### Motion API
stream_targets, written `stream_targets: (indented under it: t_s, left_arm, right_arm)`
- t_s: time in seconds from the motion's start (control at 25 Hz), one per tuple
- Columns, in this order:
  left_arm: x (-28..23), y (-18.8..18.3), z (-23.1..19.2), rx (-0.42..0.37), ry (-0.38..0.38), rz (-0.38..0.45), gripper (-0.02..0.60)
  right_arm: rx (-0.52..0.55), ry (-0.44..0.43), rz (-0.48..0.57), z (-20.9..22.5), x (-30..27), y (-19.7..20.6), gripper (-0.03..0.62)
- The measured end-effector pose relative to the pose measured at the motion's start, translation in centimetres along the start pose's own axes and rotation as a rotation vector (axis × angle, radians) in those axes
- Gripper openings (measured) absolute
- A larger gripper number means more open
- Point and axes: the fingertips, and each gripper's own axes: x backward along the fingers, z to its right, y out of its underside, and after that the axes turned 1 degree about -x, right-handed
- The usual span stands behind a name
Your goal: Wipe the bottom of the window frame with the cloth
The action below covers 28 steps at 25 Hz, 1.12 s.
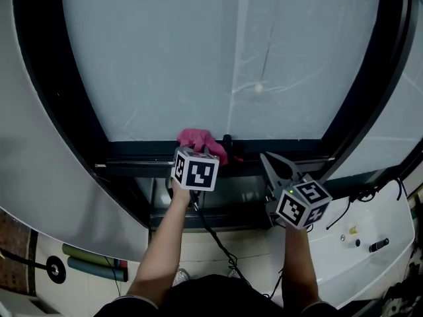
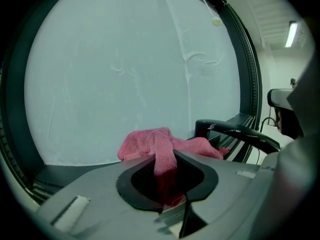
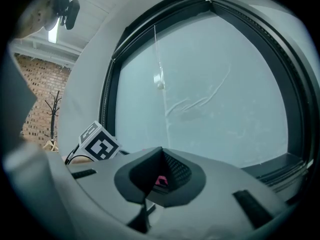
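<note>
A pink cloth (image 1: 200,141) lies bunched on the bottom rail of the dark window frame (image 1: 142,152), against the frosted pane. My left gripper (image 1: 198,152) is shut on the cloth (image 2: 150,141), a fold of which runs down between its jaws (image 2: 163,159). My right gripper (image 1: 269,161) hovers just right of the cloth, a little below the rail, with its jaws together and nothing in them. In the right gripper view, a sliver of pink shows past the closed tips of the right gripper (image 3: 161,155), and the left gripper's marker cube (image 3: 98,143) sits to the left.
A small black latch (image 1: 227,139) stands on the rail beside the cloth. A cord with a white bead (image 1: 258,88) hangs in front of the pane. A white ledge (image 1: 370,233) with cables and small items lies at lower right. A black cable (image 1: 218,243) drops below the left gripper.
</note>
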Motion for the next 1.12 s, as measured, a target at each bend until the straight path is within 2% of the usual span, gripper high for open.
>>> stream_targets:
  t_s: [0.24, 0.56, 0.92, 1.12]
  left_arm:
    - [0.5, 1.0, -2.5, 0.012, -0.045, 0.003, 0.081]
    - [1.8, 2.3, -7.1, 0.069, -0.1, 0.008, 0.081]
    - [3.8, 4.2, -14.0, 0.125, -0.16, -0.002, 0.081]
    - [5.0, 5.4, -18.2, 0.151, -0.207, -0.001, 0.081]
  right_arm:
    - [0.001, -0.025, -0.01, -1.0, -1.1, 0.3, 0.0]
    - [0.022, -0.076, -0.002, -3.9, -2.9, -0.5, 0.0]
    - [0.041, -0.134, 0.016, -8.5, -5.6, -1.3, 0.0]
    - [0.083, -0.125, 0.009, -10.2, -6.8, -1.6, 0.0]
